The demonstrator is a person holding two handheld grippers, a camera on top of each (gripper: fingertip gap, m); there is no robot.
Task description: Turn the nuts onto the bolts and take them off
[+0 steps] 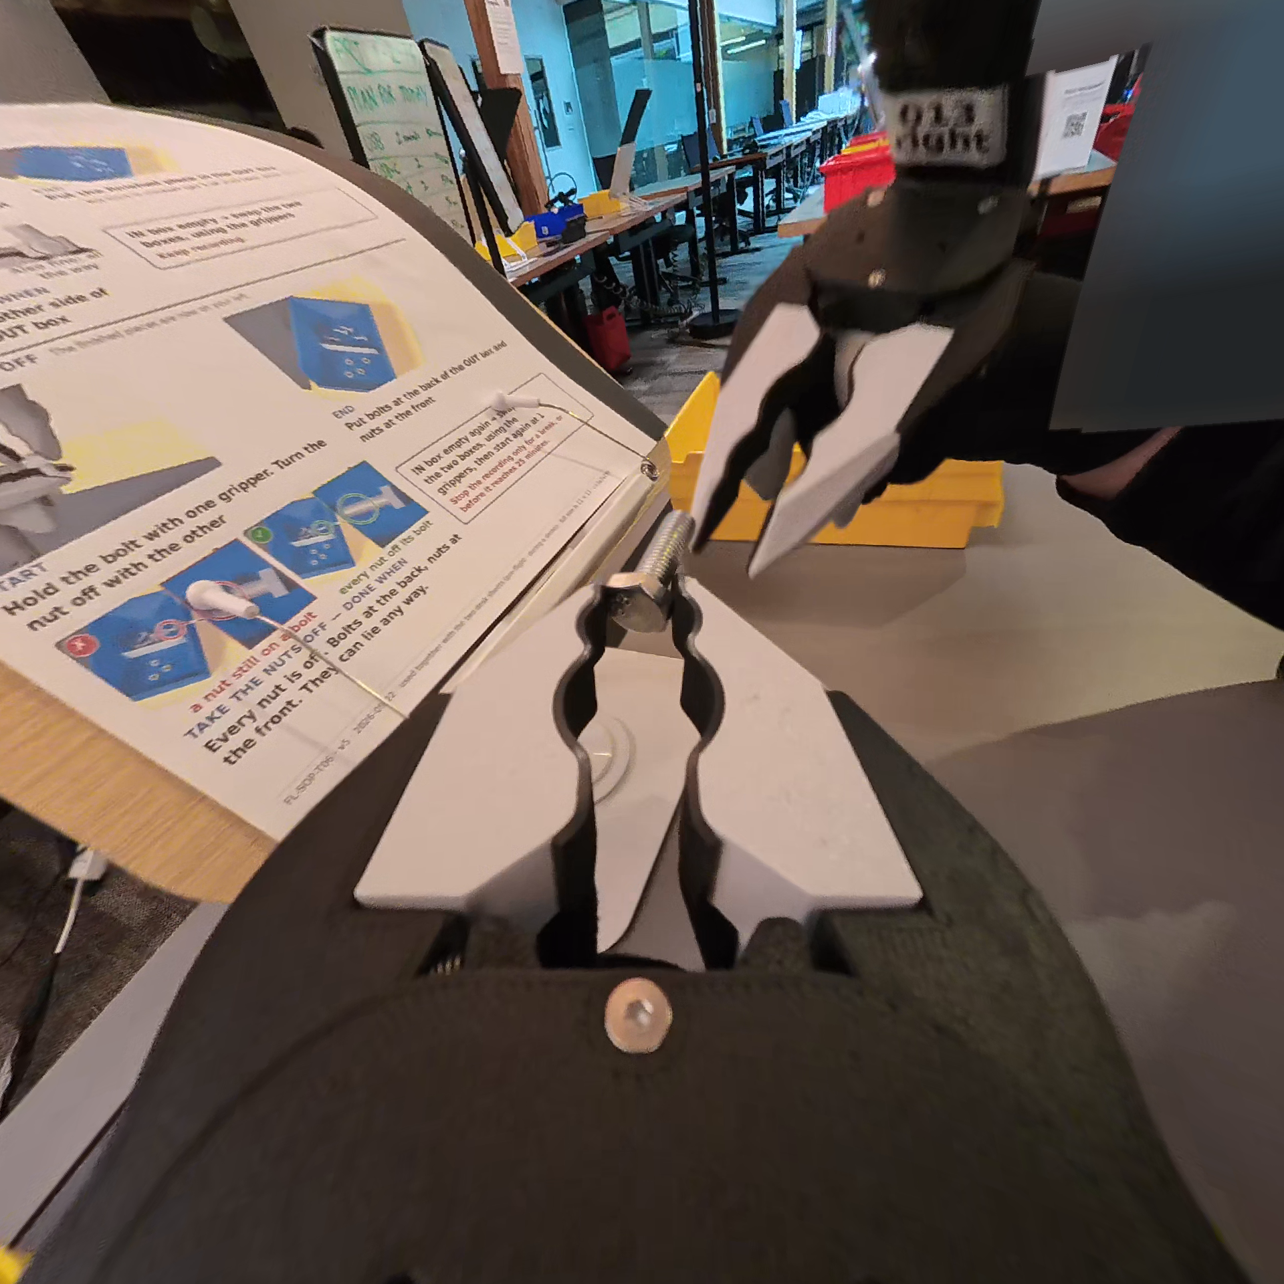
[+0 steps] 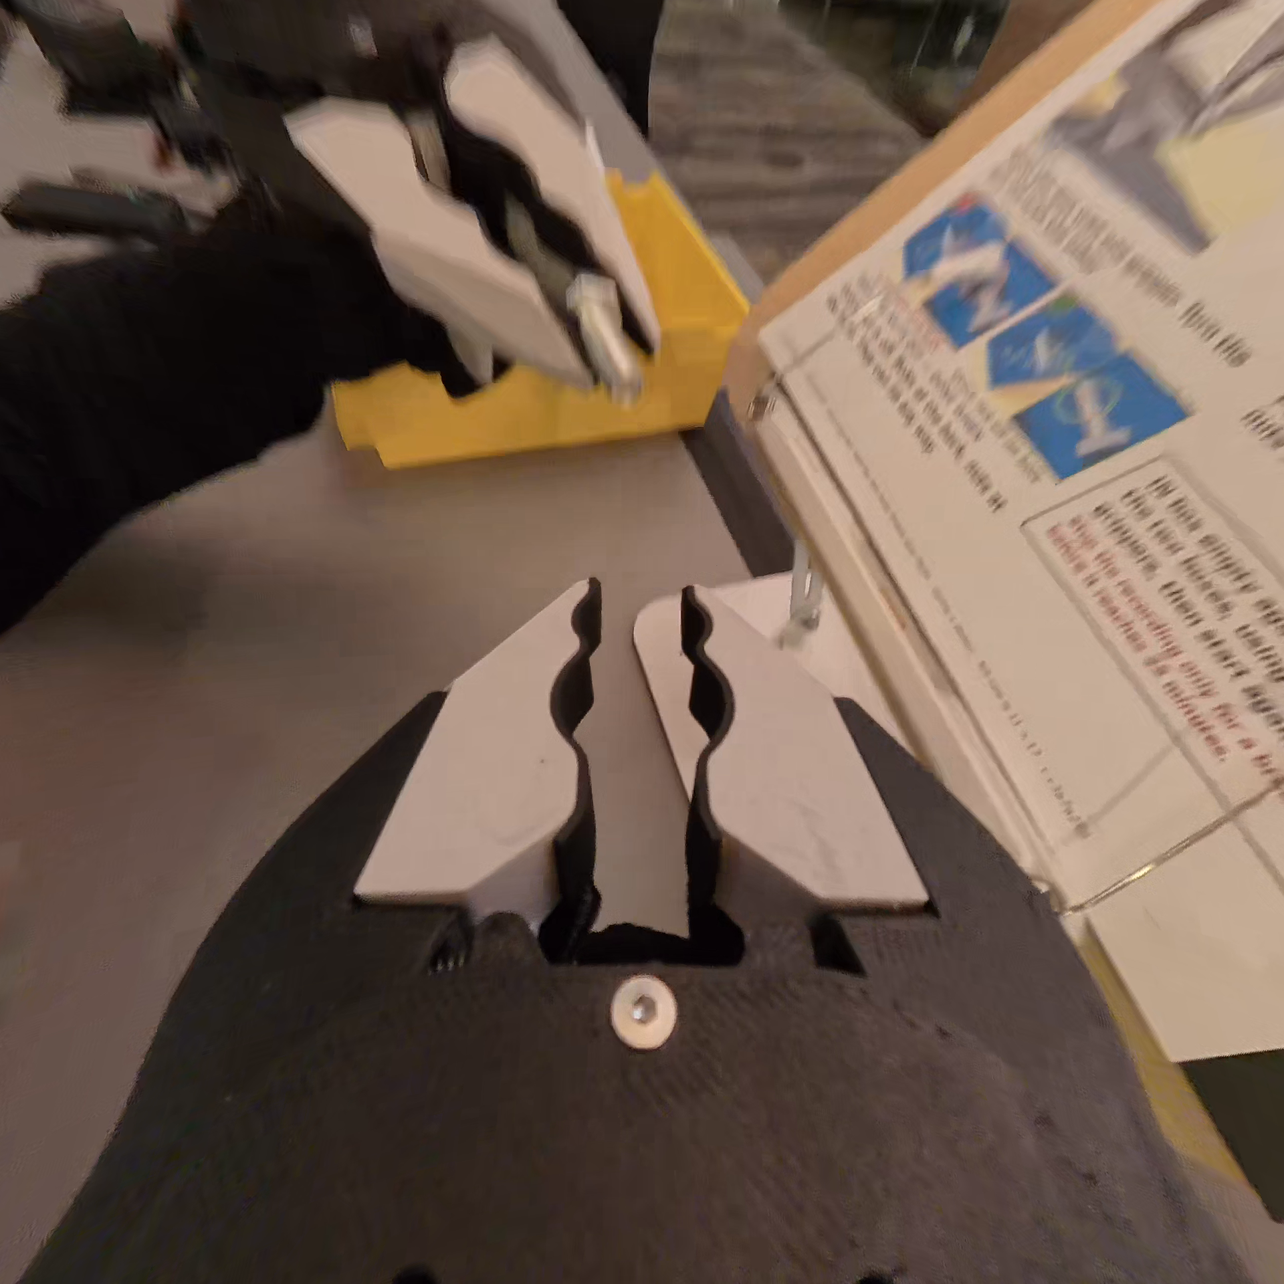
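My left gripper (image 1: 639, 611) is shut on the hex head of a silver bolt (image 1: 660, 563); the threaded shank points away and up. No nut shows on the bolt. My right gripper (image 1: 726, 556) hangs just beyond the shank's tip, its jaws a little apart and empty. In the right wrist view the right gripper (image 2: 639, 597) is open with nothing between its fingers, and the left gripper (image 2: 611, 354) holds the bolt (image 2: 604, 333) at the upper left, above the table. That view is blurred.
A yellow bin (image 1: 868, 500) stands on the grey table (image 1: 973, 625) behind the grippers; it also shows in the right wrist view (image 2: 542, 417). A printed instruction sheet on a tilted board (image 1: 278, 451) stands to the left, close to the bolt. A black-sleeved arm (image 2: 139, 389) reaches in. Some 6 cm of space lies between my two pairs of fingers.
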